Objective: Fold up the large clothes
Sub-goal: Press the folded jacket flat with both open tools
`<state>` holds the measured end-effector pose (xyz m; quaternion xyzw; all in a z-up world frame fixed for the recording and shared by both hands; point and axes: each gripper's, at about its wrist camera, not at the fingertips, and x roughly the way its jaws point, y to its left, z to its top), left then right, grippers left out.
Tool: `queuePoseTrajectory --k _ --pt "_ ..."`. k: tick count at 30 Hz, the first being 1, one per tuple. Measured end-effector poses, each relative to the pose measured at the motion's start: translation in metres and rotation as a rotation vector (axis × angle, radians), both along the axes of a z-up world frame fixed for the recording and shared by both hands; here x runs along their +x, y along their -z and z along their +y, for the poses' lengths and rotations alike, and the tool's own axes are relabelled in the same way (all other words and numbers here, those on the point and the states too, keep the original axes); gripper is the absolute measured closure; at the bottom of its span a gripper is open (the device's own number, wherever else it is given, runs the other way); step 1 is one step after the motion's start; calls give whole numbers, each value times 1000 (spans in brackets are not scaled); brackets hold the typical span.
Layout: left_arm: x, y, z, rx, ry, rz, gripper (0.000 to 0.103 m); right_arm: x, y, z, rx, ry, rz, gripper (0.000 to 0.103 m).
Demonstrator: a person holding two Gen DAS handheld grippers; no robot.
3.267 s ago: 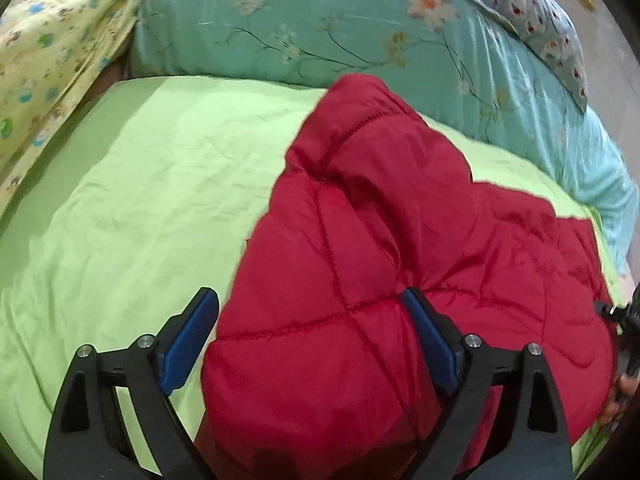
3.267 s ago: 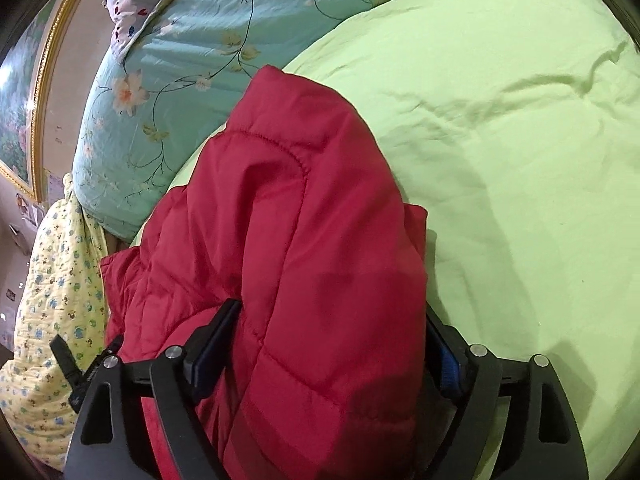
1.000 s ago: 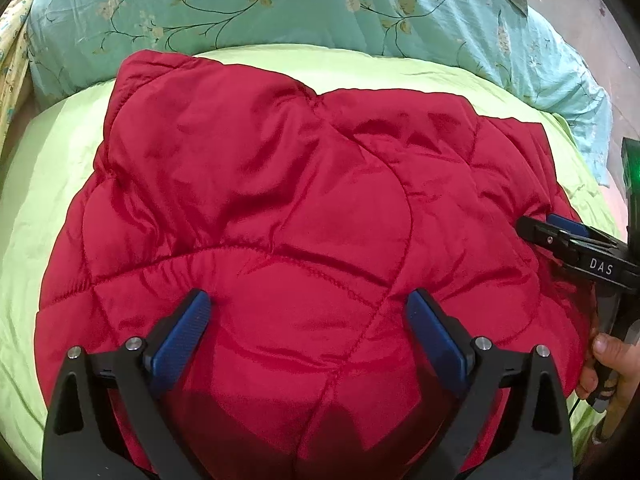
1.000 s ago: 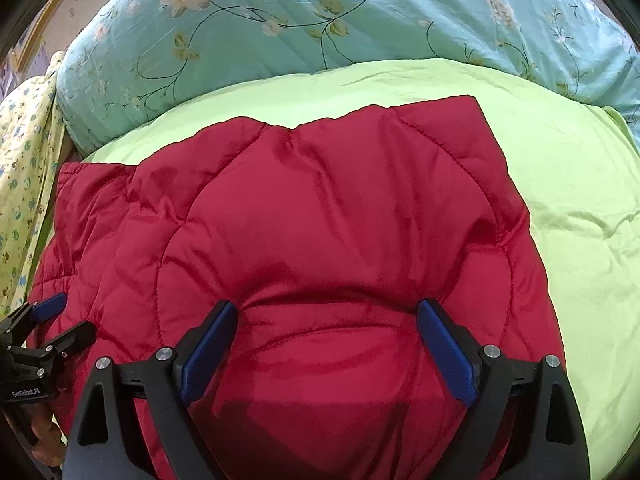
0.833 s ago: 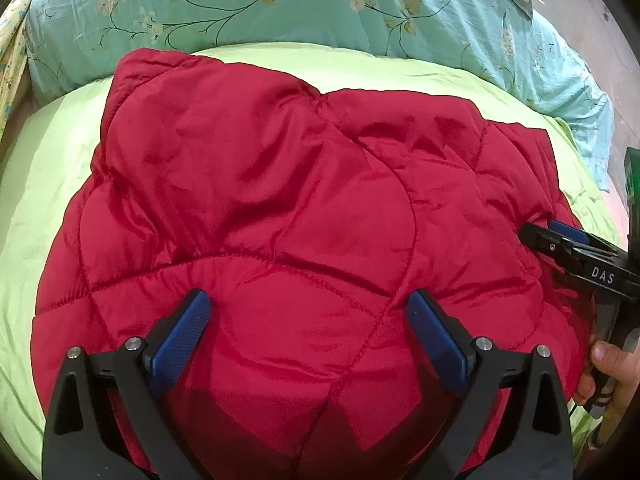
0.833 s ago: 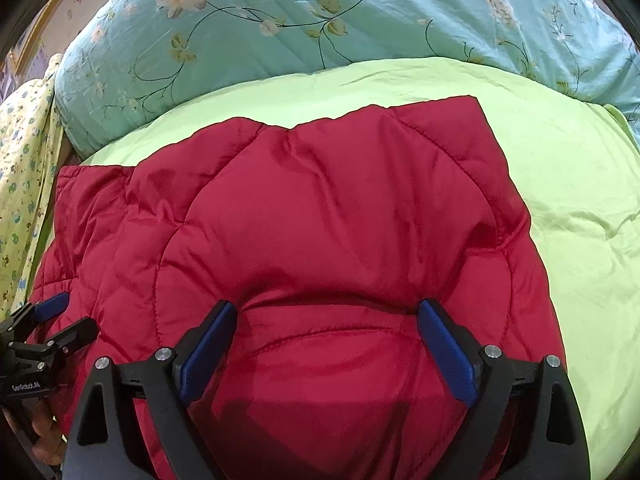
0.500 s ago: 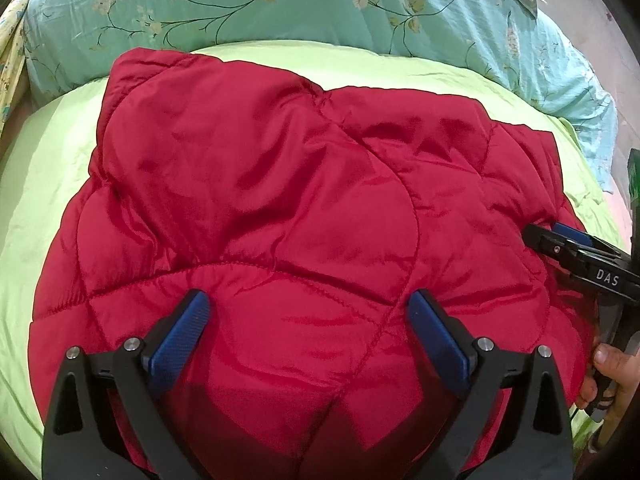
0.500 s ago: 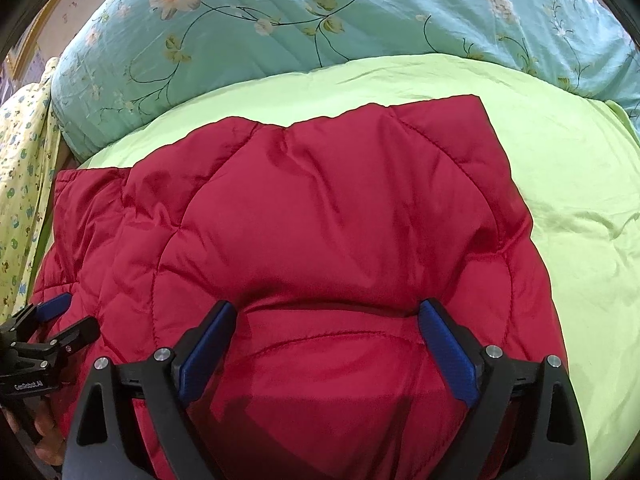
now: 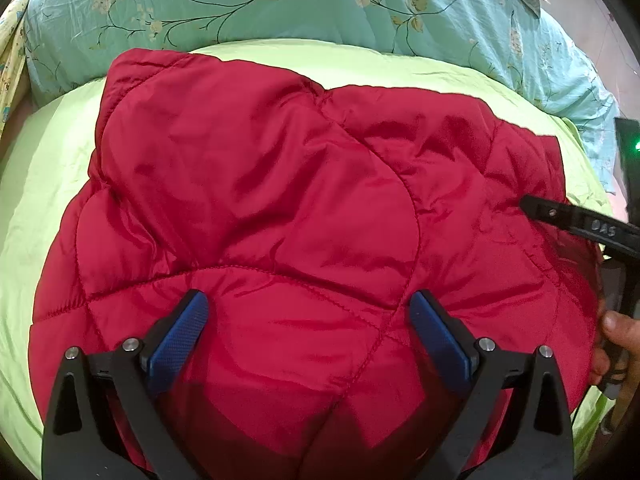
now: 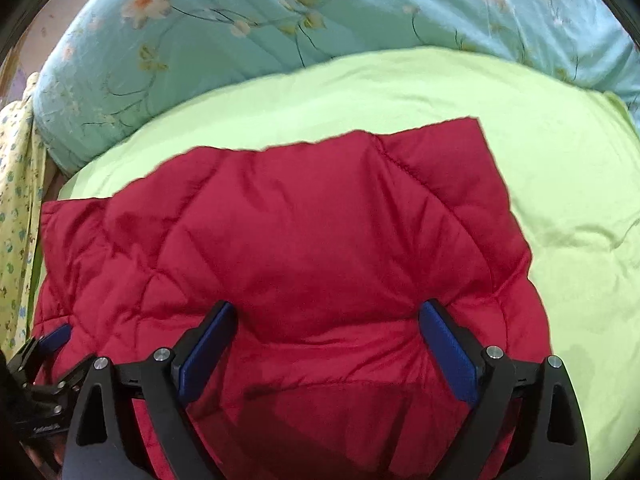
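Observation:
A red quilted puffer jacket (image 9: 280, 208) lies folded into a rough rectangle on a light green sheet (image 9: 36, 184); it also fills the right wrist view (image 10: 304, 240). My left gripper (image 9: 308, 320) is open, its blue pads (image 9: 180, 332) resting over the jacket's near part. My right gripper (image 10: 328, 336) is open in the same way, with its blue pads (image 10: 448, 348) wide apart over the near edge. The right gripper also shows at the right edge of the left wrist view (image 9: 568, 220), and the left gripper at the lower left of the right wrist view (image 10: 44, 348).
A turquoise floral duvet (image 9: 280, 4) is bunched along the far side of the bed (image 10: 280, 20). A yellow patterned cloth (image 10: 16, 208) hangs at the left. Bare green sheet (image 10: 580, 216) lies to the right of the jacket.
The jacket went from a narrow bundle to a wide flat fold. In the last half second the right gripper has pulled back and risen a little; the left has hardly moved.

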<state>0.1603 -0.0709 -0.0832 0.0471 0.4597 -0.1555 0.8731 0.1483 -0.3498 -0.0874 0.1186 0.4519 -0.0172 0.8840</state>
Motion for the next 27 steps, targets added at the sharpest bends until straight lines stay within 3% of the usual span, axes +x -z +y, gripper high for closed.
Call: queuePoseTrajectory --k 8,15,19,27 --pt "39 -18 18 -24 -94 1 1 1 5 -7 39 4 -1 6" --pt "96 10 28 4 -177 108 0 2 6 -7 52 13 -8 6" --pt "97 16 18 56 -178 89 0 0 6 -9 65 16 -12 6" --pt "96 16 21 61 -175 73 0 -3 4 -10 50 26 -19 6"
